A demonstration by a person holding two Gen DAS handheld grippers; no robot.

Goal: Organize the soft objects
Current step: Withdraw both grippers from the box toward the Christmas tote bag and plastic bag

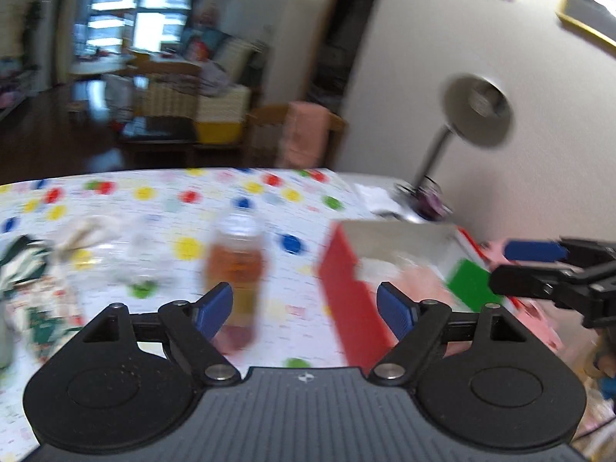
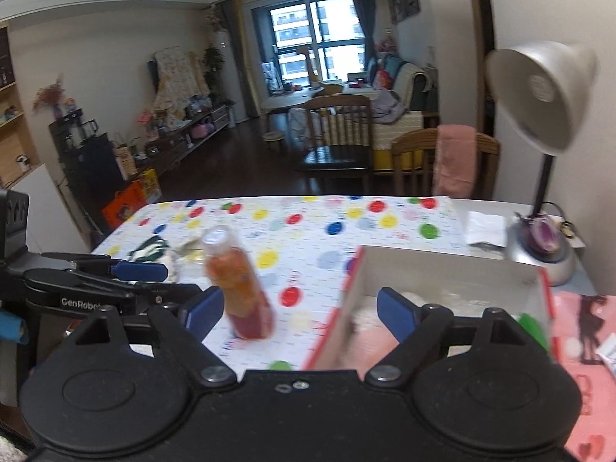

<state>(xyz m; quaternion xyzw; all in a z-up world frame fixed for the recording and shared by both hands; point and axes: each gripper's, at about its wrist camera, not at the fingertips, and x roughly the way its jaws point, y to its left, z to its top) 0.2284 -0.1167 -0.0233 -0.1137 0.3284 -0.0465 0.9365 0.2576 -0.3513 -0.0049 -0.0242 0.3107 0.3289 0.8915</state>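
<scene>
A red-sided open box [image 1: 346, 292] [image 2: 331, 323] stands on the polka-dot table and holds pale pink and white soft items [image 1: 412, 273] [image 2: 369, 338]. A green-and-white patterned cloth [image 1: 23, 265] [image 2: 148, 248] lies at the table's left, with a crumpled clear bag [image 1: 127, 258] beside it. My left gripper [image 1: 306, 308] is open and empty above the table, between a bottle and the box. My right gripper [image 2: 300, 310] is open and empty over the box's left wall. Each gripper shows side-on in the other's view, the right [image 1: 539, 265], the left [image 2: 127, 273].
An orange drink bottle [image 1: 236, 269] [image 2: 238, 292] stands upright just left of the box. A silver desk lamp [image 2: 543, 146] [image 1: 473, 115] stands at the back right, with white paper [image 2: 485, 227] beside it. A pink sheet [image 2: 581, 346] lies right of the box. Chairs stand beyond the table.
</scene>
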